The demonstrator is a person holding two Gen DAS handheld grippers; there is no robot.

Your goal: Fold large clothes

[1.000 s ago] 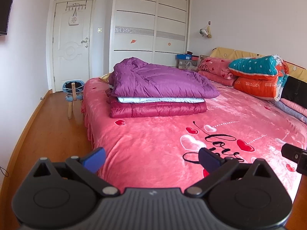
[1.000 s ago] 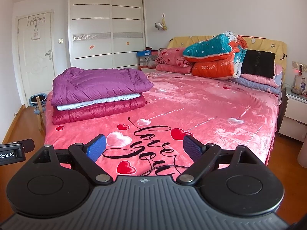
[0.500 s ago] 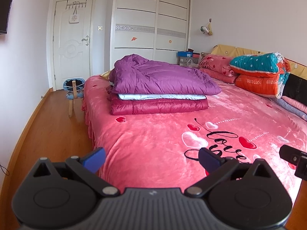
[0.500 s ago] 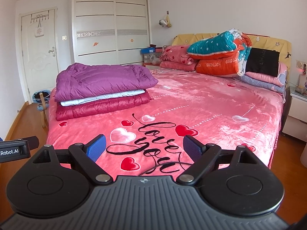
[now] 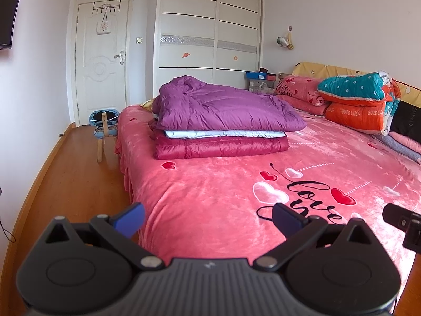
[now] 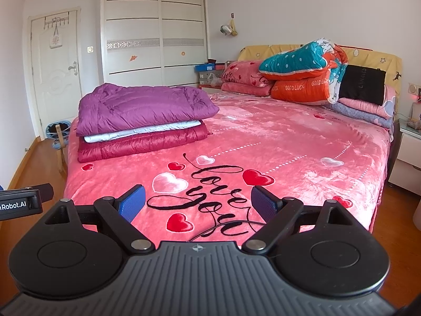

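Observation:
A stack of folded padded coats lies on the far left part of the pink bed [image 5: 210, 210]: a purple coat [image 5: 223, 110] on top, a pale blue layer [image 5: 223, 133] under it, a dark red coat [image 5: 221, 147] at the bottom. The stack also shows in the right wrist view: the purple coat [image 6: 142, 110] above the dark red coat [image 6: 142, 144]. My left gripper [image 5: 208, 220] is open and empty over the bed's near edge. My right gripper [image 6: 197, 202] is open and empty above the "love you" print [image 6: 215, 192]. Both are well short of the stack.
Folded quilts [image 6: 300, 71] and pillows [image 6: 244, 79] pile at the headboard. A small wooden stool [image 5: 104, 134] stands on the floor by the bed's far left corner, near the white door [image 5: 101, 65]. A nightstand [image 6: 407, 152] is right of the bed. The wardrobe [image 5: 208, 31] is behind.
Both grippers have tilted down and drawn back slightly; the bed and stack sit lower in view. Jaws stay open and empty.

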